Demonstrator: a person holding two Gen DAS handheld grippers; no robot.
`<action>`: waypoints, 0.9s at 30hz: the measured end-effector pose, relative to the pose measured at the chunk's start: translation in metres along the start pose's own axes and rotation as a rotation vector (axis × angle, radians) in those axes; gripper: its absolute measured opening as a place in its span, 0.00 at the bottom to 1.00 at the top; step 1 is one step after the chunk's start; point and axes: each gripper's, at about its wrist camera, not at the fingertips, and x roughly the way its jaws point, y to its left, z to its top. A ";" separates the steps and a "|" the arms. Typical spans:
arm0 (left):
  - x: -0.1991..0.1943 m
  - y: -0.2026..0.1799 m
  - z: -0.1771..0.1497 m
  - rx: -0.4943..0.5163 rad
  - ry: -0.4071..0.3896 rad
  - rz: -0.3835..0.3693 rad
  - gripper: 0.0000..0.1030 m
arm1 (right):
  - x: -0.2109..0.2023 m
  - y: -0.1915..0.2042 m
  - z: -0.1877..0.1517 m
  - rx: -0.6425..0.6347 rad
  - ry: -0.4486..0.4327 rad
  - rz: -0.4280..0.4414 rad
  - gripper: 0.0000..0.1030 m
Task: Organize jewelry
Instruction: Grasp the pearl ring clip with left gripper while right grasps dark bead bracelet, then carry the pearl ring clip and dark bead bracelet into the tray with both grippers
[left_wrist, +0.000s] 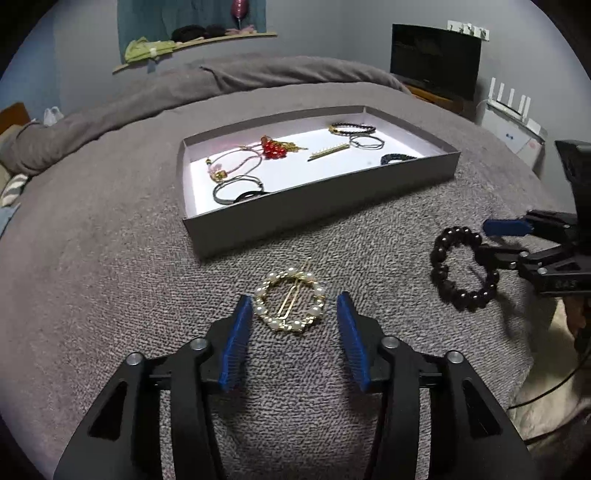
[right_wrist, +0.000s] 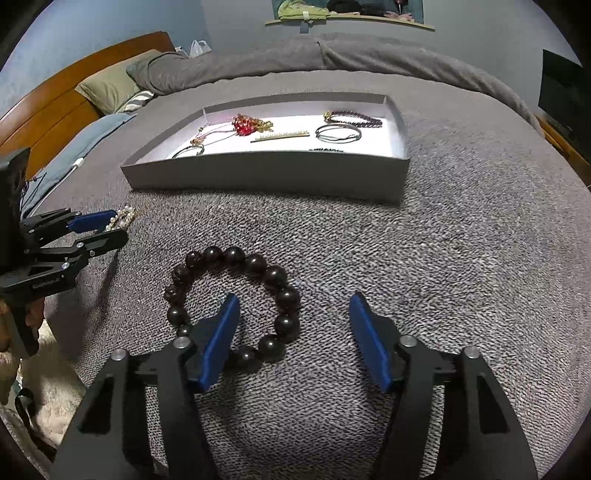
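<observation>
A round pearl-and-gold hair clip (left_wrist: 290, 301) lies on the grey blanket between the open blue pads of my left gripper (left_wrist: 294, 304). A dark beaded bracelet (right_wrist: 236, 301) lies in front of my right gripper (right_wrist: 294, 304), which is open, its left pad over the bracelet's ring and its right pad outside it. In the left wrist view the bracelet (left_wrist: 461, 269) lies at right with the right gripper (left_wrist: 491, 240) straddling its bead ring. A grey shallow box (left_wrist: 317, 197) holds several bracelets, hair ties, a red beaded piece and a gold comb clip. The left gripper (right_wrist: 107, 227) shows at left beside the pearl clip (right_wrist: 123, 218).
The box (right_wrist: 266, 171) sits farther back on the bed. A rumpled duvet (left_wrist: 221, 77) lies behind it. Pillows (right_wrist: 110, 88) and a wooden headboard (right_wrist: 55, 103) are at the far left of the right wrist view. A dark monitor (left_wrist: 436, 59) stands by the wall.
</observation>
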 end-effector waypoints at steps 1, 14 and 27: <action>0.000 0.001 0.000 -0.008 0.000 -0.012 0.52 | 0.001 0.001 0.000 -0.002 0.004 -0.001 0.53; 0.000 0.016 0.007 -0.079 -0.012 -0.058 0.53 | 0.007 0.006 0.001 -0.030 0.018 -0.016 0.39; -0.001 0.008 0.005 -0.025 -0.007 -0.017 0.40 | -0.002 0.016 0.004 -0.064 -0.032 -0.048 0.14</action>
